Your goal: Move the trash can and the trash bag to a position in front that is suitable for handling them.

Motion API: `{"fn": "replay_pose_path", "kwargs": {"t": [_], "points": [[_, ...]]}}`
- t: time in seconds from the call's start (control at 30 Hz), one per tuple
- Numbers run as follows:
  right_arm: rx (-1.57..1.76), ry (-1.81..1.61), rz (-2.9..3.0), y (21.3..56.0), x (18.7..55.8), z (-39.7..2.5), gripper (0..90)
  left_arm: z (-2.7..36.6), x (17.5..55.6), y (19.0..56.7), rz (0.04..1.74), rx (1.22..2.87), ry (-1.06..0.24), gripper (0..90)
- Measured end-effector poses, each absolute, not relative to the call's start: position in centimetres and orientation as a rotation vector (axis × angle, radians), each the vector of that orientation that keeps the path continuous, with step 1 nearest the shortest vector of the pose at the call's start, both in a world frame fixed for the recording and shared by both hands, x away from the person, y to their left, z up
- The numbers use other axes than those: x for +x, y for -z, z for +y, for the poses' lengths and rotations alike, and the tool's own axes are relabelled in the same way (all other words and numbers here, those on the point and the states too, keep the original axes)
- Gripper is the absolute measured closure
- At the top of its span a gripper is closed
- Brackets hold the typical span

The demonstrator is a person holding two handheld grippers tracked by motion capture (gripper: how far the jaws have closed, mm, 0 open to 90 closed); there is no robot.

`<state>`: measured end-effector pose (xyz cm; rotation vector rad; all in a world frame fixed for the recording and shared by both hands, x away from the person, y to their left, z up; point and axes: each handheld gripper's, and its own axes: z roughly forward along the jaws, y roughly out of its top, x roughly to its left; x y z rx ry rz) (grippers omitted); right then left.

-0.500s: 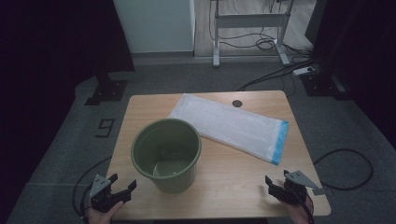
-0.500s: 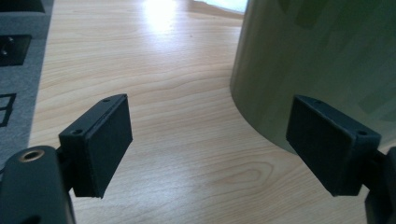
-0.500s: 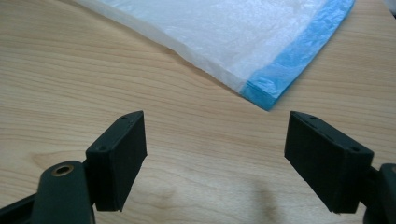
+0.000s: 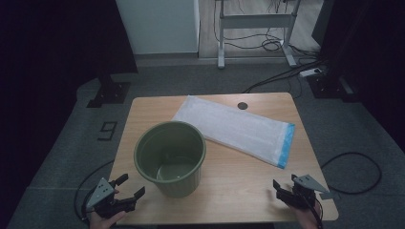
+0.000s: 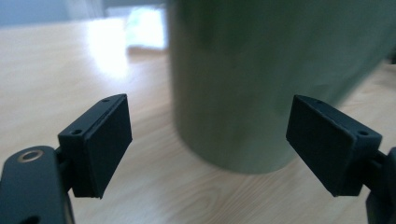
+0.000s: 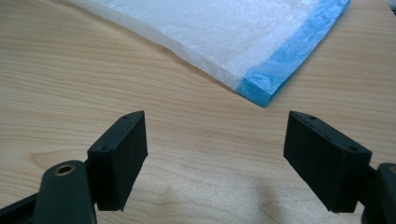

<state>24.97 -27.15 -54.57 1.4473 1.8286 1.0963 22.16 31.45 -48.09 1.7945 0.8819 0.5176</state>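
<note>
An empty olive-green bin (image 4: 171,157) stands upright on the front left of the wooden table (image 4: 224,191). Behind it lies a flat folded white plastic bag (image 4: 234,129) with a blue end (image 4: 285,145), set on a slant. My left gripper (image 4: 130,187) is open at the table's front left corner, just short of the bin's wall (image 5: 261,84), which looms blurred ahead of the jaws. At the front right edge my right gripper (image 4: 284,182) is open, pointing at the bag's blue corner (image 6: 285,70), with bare wood between its jaws.
A small dark round cap (image 4: 242,105) sits in the table top near the far edge. Grey carpet surrounds the table, with cables (image 4: 356,171) on the floor at the right and a desk frame (image 4: 253,33) farther back.
Both grippers have edged slightly forward over the front edge of the table. Bin and bag lie as before.
</note>
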Motion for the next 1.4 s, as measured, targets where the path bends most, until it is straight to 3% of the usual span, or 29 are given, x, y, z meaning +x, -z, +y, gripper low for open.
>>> {"fn": "replay_pose_path", "kwargs": {"t": [0.23, 0.7, 1.4], "points": [[1.434, -1.09, 1.843, 54.7, 25.1, -26.9, 21.3, 29.4, 24.0, 46.8, 0.687, 1.864, -0.413, 14.2], [1.422, -1.096, 1.851, 54.8, 25.4, -26.8, 21.7, 26.4, 26.0, 46.9, 0.623, 1.884, -0.362, 15.0], [1.4, -1.099, 1.869, 54.6, 25.9, -26.5, 21.8, 18.1, 27.9, 48.2, 0.588, 1.98, -0.33, 15.2]]}}
